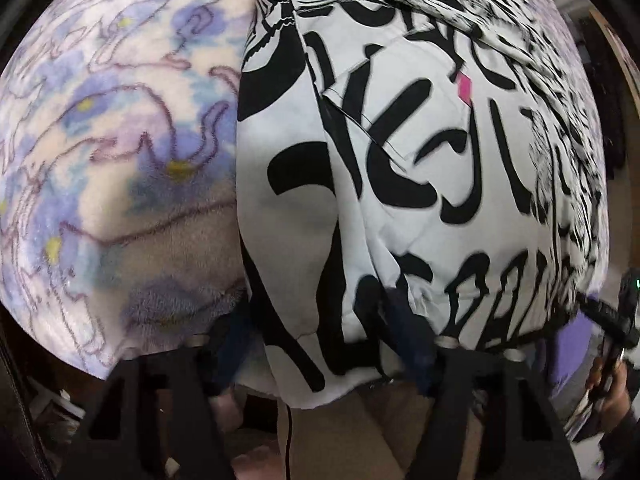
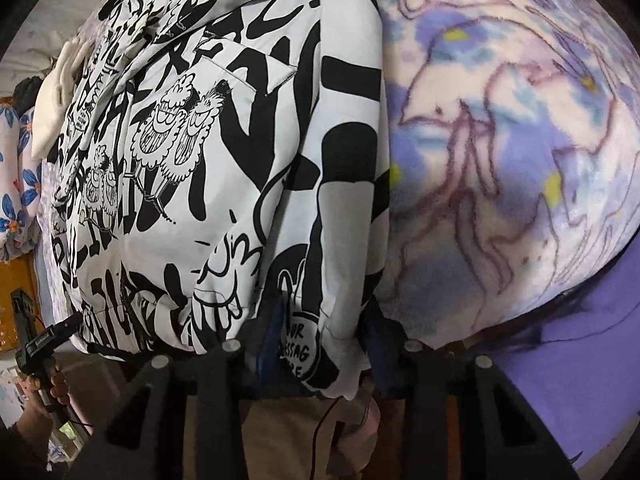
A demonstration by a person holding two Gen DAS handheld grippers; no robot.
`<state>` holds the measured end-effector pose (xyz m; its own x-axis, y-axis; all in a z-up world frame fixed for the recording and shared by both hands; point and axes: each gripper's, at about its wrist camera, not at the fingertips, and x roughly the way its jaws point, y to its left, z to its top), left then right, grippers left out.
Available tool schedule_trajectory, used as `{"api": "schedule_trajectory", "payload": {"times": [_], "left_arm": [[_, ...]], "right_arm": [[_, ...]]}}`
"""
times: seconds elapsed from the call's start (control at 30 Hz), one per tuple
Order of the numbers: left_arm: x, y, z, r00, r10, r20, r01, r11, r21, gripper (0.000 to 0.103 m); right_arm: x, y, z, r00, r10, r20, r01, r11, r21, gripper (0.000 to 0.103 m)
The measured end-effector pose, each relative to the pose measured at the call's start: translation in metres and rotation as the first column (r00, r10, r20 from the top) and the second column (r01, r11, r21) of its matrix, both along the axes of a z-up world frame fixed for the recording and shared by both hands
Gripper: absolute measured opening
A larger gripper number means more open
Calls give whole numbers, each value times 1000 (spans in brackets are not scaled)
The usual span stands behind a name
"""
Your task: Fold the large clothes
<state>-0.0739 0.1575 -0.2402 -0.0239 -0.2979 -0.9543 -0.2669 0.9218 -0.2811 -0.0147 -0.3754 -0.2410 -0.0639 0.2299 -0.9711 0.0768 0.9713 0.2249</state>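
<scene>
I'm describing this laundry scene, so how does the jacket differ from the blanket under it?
The jacket is smooth with black-and-white cartoon lettering; the blanket is fuzzy, with purple-blue flowers and yellow dots. The jacket lies folded on top; the blanket is spread flat beneath. Both hang over the near edge.

Black-and-white printed jacket (image 2: 224,152) on a purple floral fleece blanket (image 2: 500,120), hem between right tool (image 2: 320,344) fingers.

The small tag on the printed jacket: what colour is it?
Bright pink tag, sewn onto the black-and-white graffiti-print jacket. It shows only in the left wrist view.
</scene>
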Motion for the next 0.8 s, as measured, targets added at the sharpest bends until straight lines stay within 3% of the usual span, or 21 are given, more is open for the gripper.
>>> {"api": "schedule_trajectory", "payload": {"times": [0.07,0.13,0.3,0.4,0.5,0.6,0.63,0.67,0.8], "left_arm": [[-3,5,4,1000,-22,11,22,999,-31,41],[-4,11,6,999,-38,11,39,998,-49,38],[1,16,8,1000,-12,-20,10,996,-94,38],[2,22,5,996,37,-80,-47,989,-139,68],[2,14,-2,994,-25,-106,16,996,-84,71],[0,1,2,993,-91,-73,88,995,-37,40],[1,-1,6,992,-108,-58,105,993,-49,20],[2,-4,11,992,-116,-49,114,993,-42,12],[10,-8,36,986,-162,-32,161,987,-24,9]], "right_arm": [[1,1,2,1000,19,0,-19,1000,-5,29],[1,2,4,999,39,-4,-39,999,3,26],[3,3,3,999,47,-25,-47,999,6,25],[7,1,2,998,53,-42,-52,999,10,26],[10,3,-3,997,53,-59,-52,999,13,26],[14,8,-2,995,75,-61,-75,997,-4,25],[15,11,1,994,89,-56,-89,996,-6,22],[15,14,5,994,101,-50,-102,995,-6,17],[23,21,32,991,130,-17,-130,991,7,14]]}}
